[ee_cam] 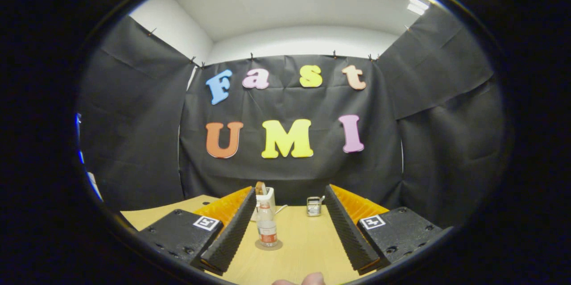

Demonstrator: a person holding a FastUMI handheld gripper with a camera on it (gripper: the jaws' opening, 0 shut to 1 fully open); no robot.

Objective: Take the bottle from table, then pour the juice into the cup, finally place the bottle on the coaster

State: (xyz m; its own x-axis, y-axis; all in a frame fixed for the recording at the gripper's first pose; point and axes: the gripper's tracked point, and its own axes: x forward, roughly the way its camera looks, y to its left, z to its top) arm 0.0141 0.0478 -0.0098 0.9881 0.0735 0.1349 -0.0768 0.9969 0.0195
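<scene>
Clear bottle (267, 230) with red label, upright on a round coaster (268, 245) on the counter (308, 249), between the spread, empty fingers (291, 229), near the left one; cup (314, 206) beyond

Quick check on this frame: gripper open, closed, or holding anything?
Gripper: open, fingers spread wide, holding nothing; the bottle stands on the coaster between them, untouched.
</scene>
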